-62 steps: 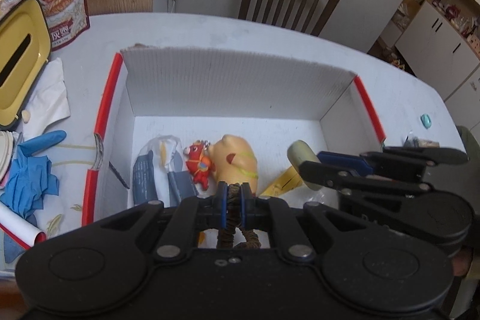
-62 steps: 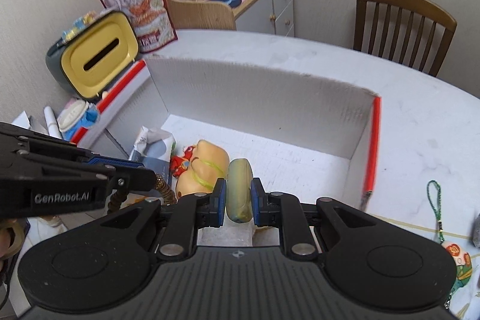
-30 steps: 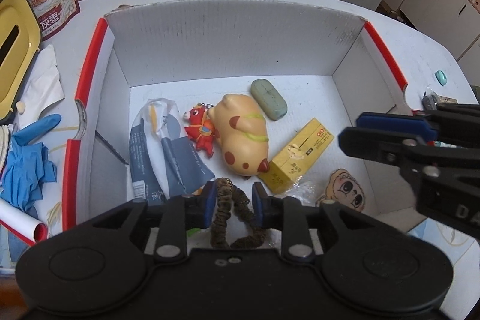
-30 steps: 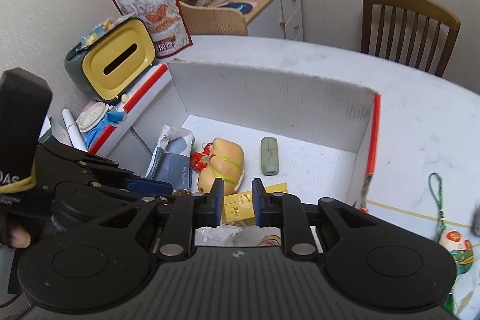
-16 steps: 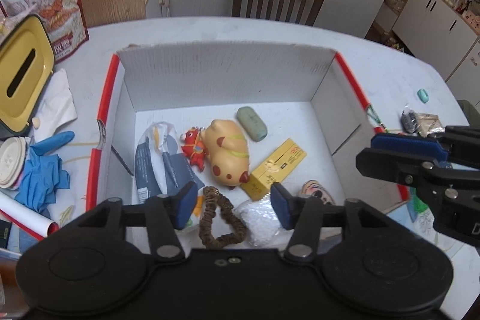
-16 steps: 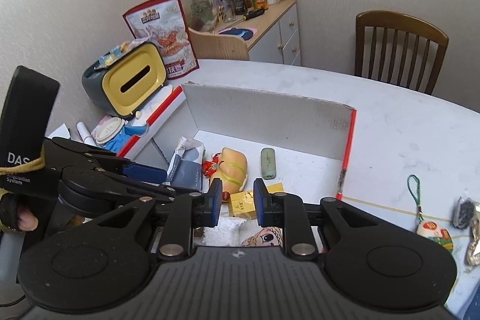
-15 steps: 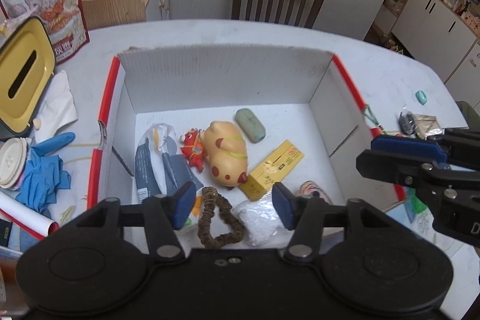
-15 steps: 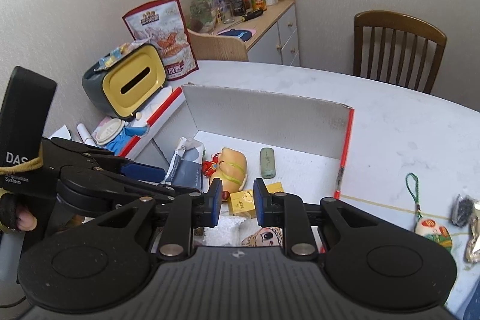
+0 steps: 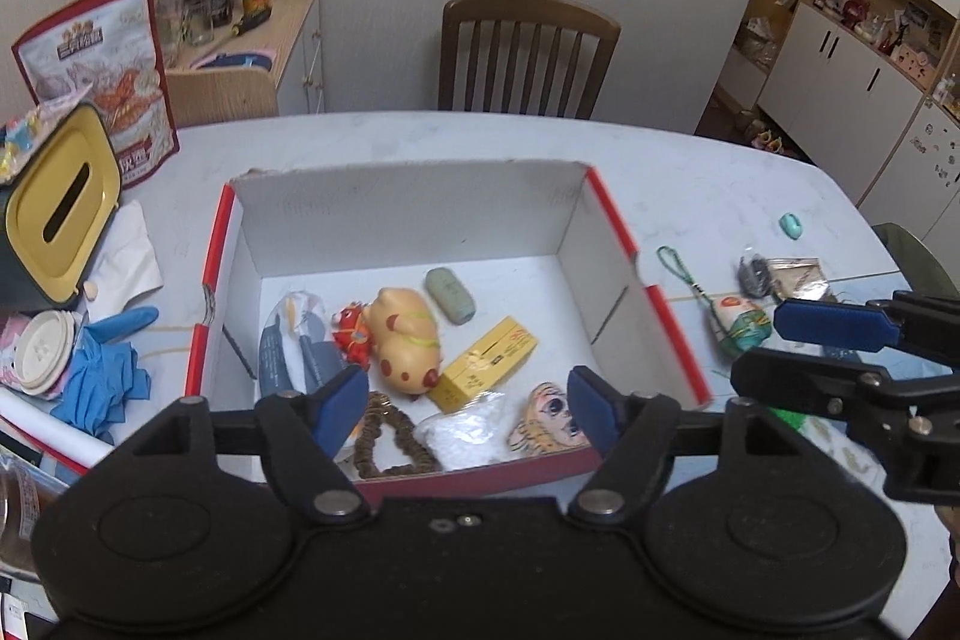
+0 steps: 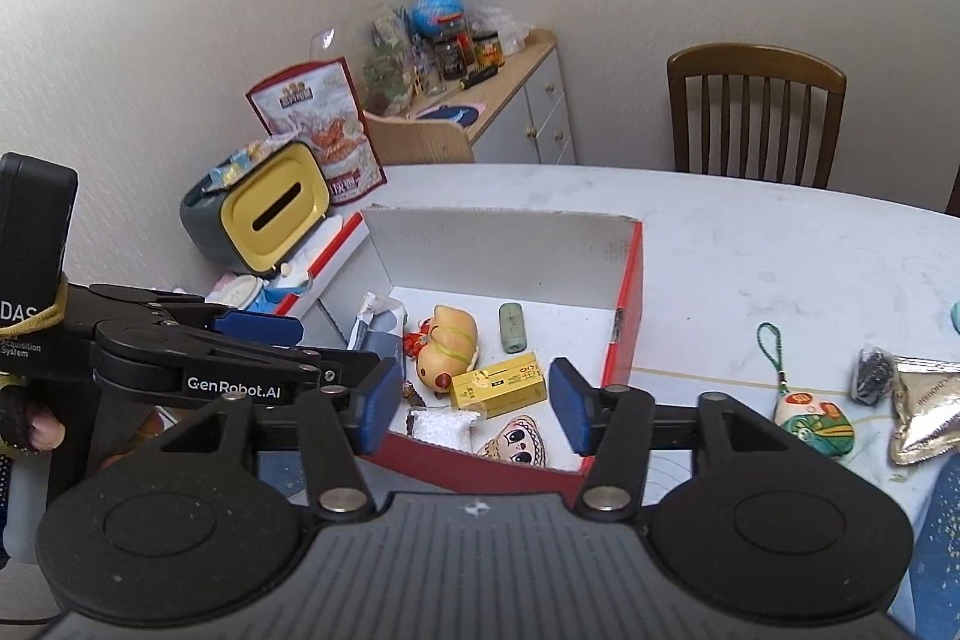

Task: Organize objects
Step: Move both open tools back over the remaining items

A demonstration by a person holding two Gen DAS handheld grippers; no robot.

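Observation:
A white cardboard box with red edges (image 9: pixel 600 214) (image 10: pixel 627 298) stands on the table. It holds a yellow pig toy (image 9: pixel 405 340) (image 10: pixel 447 340), a grey-green oblong case (image 9: pixel 450 295) (image 10: pixel 513 328), a yellow carton (image 9: pixel 489 364) (image 10: pixel 498 388), a brown bead loop (image 9: pixel 390 436), a grey pouch (image 9: pixel 294 352), a white packet (image 9: pixel 462 430) and a face-shaped charm (image 9: pixel 549 418) (image 10: pixel 516 439). My left gripper (image 9: pixel 467 409) hangs open above the box's near edge, empty. My right gripper (image 10: pixel 470 403) is open and empty too, above the near right corner.
On the table right of the box lie a green-corded charm (image 9: pixel 735 322) (image 10: pixel 813 421), a dark bundle (image 10: pixel 873 376), a silver packet (image 10: pixel 924 409) and a teal bit (image 9: pixel 791 225). Left are a yellow-lidded bin (image 9: pixel 60 208), blue gloves (image 9: pixel 102 376), a snack bag (image 9: pixel 96 76). A chair (image 9: pixel 525 52) stands behind.
Both grippers let go of their objects, the bead loop and the grey-green case, which now lie in the box. Both have opened wide and pulled up and back.

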